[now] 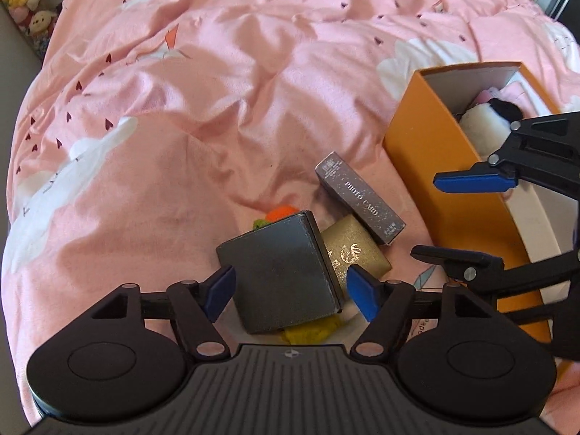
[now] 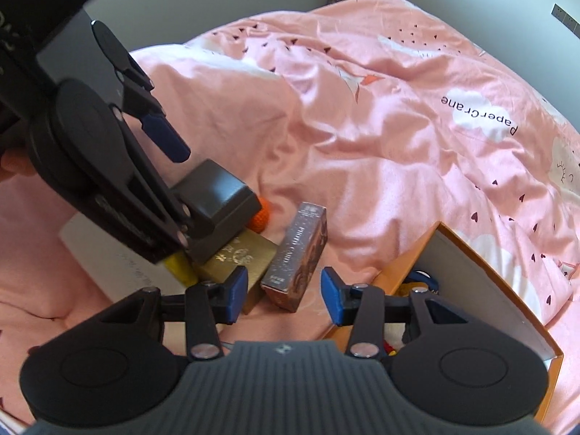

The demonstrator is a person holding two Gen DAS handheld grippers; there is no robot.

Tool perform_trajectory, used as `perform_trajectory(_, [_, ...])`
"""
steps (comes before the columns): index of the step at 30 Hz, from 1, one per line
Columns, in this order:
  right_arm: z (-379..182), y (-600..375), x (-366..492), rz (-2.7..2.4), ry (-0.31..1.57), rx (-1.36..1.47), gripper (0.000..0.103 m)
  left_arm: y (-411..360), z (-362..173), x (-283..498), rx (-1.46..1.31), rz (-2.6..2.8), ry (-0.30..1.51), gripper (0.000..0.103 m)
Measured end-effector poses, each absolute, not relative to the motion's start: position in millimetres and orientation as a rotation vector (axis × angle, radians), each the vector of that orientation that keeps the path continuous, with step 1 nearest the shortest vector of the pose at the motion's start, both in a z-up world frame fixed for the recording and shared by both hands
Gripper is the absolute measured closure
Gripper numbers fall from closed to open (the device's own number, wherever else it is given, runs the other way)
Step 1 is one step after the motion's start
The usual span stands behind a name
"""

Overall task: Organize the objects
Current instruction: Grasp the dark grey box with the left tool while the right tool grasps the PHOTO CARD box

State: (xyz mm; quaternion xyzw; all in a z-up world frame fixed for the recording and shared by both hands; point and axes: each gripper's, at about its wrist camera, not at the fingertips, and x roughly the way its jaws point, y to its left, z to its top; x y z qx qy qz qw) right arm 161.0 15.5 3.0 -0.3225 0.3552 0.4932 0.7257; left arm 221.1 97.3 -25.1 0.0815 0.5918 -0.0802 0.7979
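A dark grey box (image 1: 282, 272) lies on a gold box (image 1: 357, 252), with a grey "PHOTO CARD" box (image 1: 359, 197) behind them and an orange knitted item (image 1: 279, 214) peeking out. My left gripper (image 1: 290, 290) is open, its blue pads on either side of the dark box without closing on it. In the right wrist view, my right gripper (image 2: 284, 295) is open and empty, just in front of the photo card box (image 2: 299, 257) and gold box (image 2: 239, 257). The dark box (image 2: 214, 199) sits under the left gripper (image 2: 163, 137). The right gripper also shows in the left wrist view (image 1: 456, 217).
An open orange box (image 1: 427, 137) with a black-and-white plush (image 1: 485, 116) inside stands at the right, also in the right wrist view (image 2: 409, 264). A rumpled pink duvet (image 1: 217, 90) covers the bed. Plush toys (image 1: 25, 3) sit at the far corner. A white flat box (image 2: 108, 250) lies at left.
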Motion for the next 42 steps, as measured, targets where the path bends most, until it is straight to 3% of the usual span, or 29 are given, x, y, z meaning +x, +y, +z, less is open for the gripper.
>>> perform_trajectory(13, [-11.7,22.6,167.3,1.133,0.764,-0.807,0.055,96.9,-62.3,245.4,0.128,-0.007,1.367,0.016])
perform_trajectory(19, [-14.1,28.8,171.2,1.135,0.792,-0.794,0.055,115.9,-54.1,242.0,0.044,-0.02,1.383,0.029])
perform_trajectory(24, [-14.3,40.9,177.4,1.129,0.833,-0.755,0.055,132.5,-29.9,233.1,0.02,-0.072,1.386,0.052])
perform_trajectory(27, [-18.7,53.1,183.6,1.095,0.881,-0.735,0.055,140.2,-19.9,230.4,0.024,-0.079,1.386,0.059])
perform_trajectory(38, [-42.8,76.0,212.7,0.983,1.017,-0.665,0.058,159.9,-18.5,219.5,-0.015,-0.126,1.354,0.063])
perform_trajectory(42, [-47.2,79.9,217.9,0.953,1.028,-0.652,0.064,159.9,-11.7,212.9,-0.013,-0.128,1.341,0.063])
